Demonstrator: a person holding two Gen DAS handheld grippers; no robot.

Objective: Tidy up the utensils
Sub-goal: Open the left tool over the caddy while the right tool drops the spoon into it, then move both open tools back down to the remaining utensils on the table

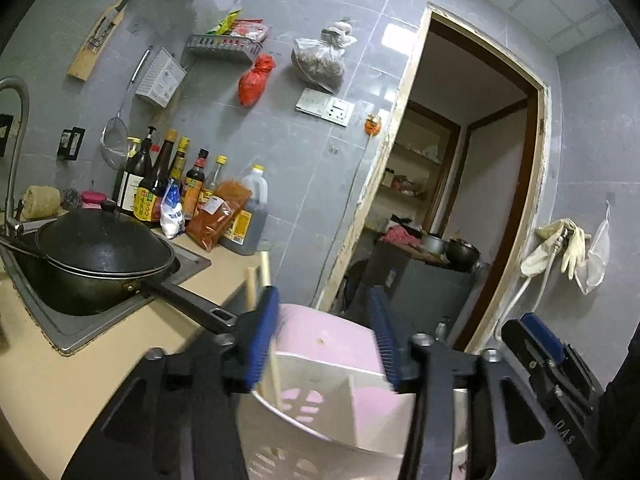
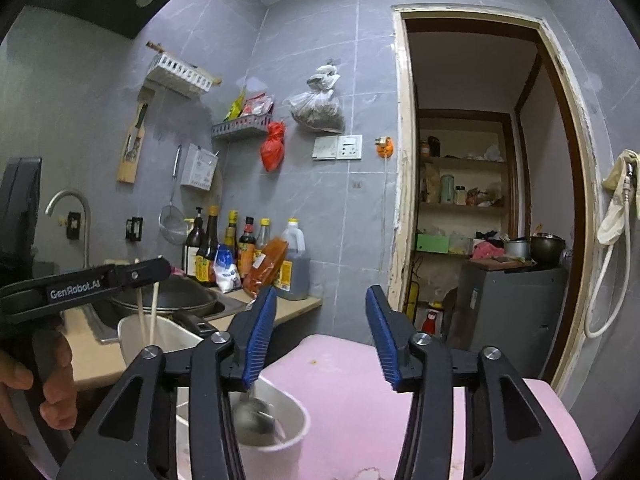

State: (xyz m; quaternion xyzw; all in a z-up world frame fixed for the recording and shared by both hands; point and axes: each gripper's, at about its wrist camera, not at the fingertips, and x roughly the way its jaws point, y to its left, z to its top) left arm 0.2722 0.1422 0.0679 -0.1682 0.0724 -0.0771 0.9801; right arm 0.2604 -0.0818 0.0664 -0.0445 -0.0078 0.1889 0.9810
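A kitchen seen from two hand-held tongs. The left tongs [image 1: 324, 336] stand wide open above a white slotted holder [image 1: 320, 432] with a pink back; a pair of wooden chopsticks [image 1: 262, 332] stands in the holder, passing just beside the inner face of the left blue pad [image 1: 262, 336]. In the right view these same left tongs [image 2: 160, 270] appear side-on, and the chopsticks [image 2: 146, 312] hang down below their tip into the holder; whether the pad touches them I cannot tell.

The right tongs [image 2: 320, 336] are also wide open, holding nothing. Just below their left pad [image 2: 258, 340] a metal ladle [image 2: 254, 416] rests bowl-down in a white cup [image 2: 276, 436], on a pink surface [image 2: 352, 392].

Left of both tongs: a counter [image 1: 72, 372], a sink holding a lidded black wok [image 1: 104, 252], and a row of sauce bottles [image 1: 180, 192]. Ahead, an open doorway [image 2: 480, 200]
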